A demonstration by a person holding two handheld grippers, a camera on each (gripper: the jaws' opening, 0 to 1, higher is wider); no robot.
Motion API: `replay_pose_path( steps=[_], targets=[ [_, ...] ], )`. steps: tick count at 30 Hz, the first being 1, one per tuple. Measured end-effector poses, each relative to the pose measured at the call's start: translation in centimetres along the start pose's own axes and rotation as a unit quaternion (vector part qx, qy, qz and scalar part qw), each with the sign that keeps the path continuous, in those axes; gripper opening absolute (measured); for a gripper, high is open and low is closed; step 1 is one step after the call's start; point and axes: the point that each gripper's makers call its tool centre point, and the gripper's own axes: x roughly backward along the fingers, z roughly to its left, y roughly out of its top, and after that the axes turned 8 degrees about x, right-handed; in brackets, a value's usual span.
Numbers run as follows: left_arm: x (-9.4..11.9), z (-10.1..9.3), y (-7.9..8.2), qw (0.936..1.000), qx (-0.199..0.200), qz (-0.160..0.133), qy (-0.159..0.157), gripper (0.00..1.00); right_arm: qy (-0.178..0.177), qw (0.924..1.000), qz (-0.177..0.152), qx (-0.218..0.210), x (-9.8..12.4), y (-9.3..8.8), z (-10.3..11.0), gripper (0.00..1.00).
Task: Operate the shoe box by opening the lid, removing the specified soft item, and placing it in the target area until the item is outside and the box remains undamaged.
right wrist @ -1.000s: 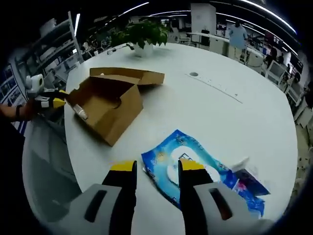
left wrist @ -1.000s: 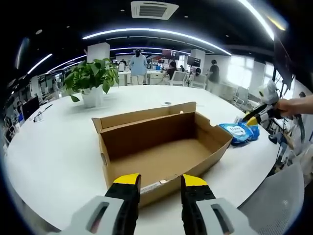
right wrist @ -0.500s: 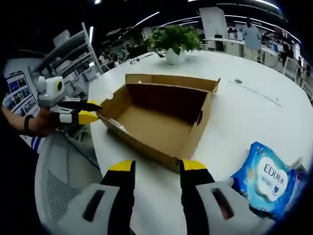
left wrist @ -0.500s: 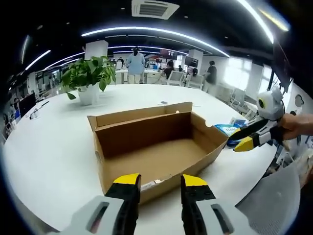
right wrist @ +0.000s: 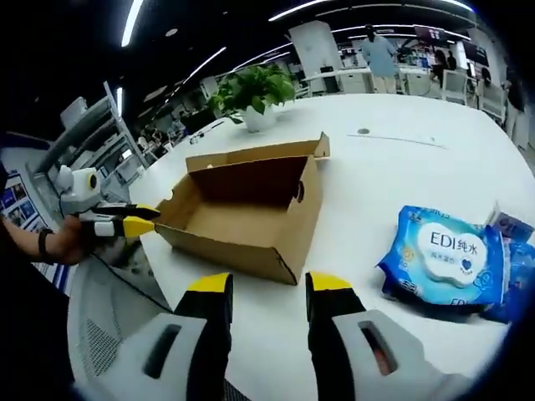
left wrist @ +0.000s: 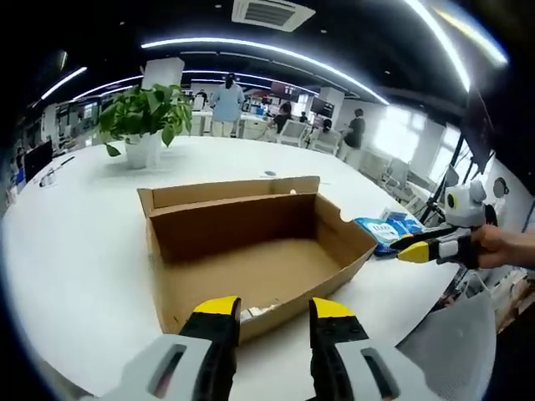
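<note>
Looking along your left tool, you see its yellow-tipped jaws parted with nothing between them, hovering just short of the near wall of the shoe box. That wall hides the front strip of the box floor; a pale scrap shows at its inner foot, too small to identify. The lid flap stands folded back along the far side, and the floor you can see is bare cardboard. To the right, past the box corner, the wipes pack lies on the tabletop, partly covered by your right tool, which enters from the edge with a hand cut off behind it.

In the right gripper view, your left tool sits at the box's left end, its tips too small to judge. Your right tool is released, jaws apart and empty, above bare white tabletop. The blue pack lies well right of the box, outside it, over a second packet whose edge is clipped.

A potted plant stands on the far tabletop. Beyond it are ceiling light strips, desks and blurred standing people.
</note>
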Motion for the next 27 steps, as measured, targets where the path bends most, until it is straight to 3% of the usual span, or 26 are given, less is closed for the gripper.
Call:
replay_pose_path(
  steps=[7,10,16,22,27],
  targets=[
    [-0.3,1.1,2.4,0.9973,-0.063,0.030,-0.025,0.33,-0.015,0.9996,-0.013,-0.022,1.5,-0.7,-0.4,0.33],
    [-0.5,1.3,2.0,0.9934,-0.082,0.075,-0.031,0.33,-0.024,0.9990,-0.021,-0.033,2.1,-0.7,-0.2,0.33],
    [-1.5,1.5,1.5,0.9868,-0.106,0.108,-0.058,0.33,-0.026,0.9982,-0.031,-0.044,2.5,-1.3,1.0,0.33],
    [-2.4,1.1,1.3,0.9738,-0.146,0.144,-0.098,0.33,-0.013,0.9987,-0.025,-0.042,2.6,-2.3,2.5,0.34],
    [-3.2,0.5,0.2,0.9526,-0.189,0.188,-0.147,0.32,-0.011,0.9982,-0.022,-0.054,2.9,-3.2,2.9,0.33]
  ],
)
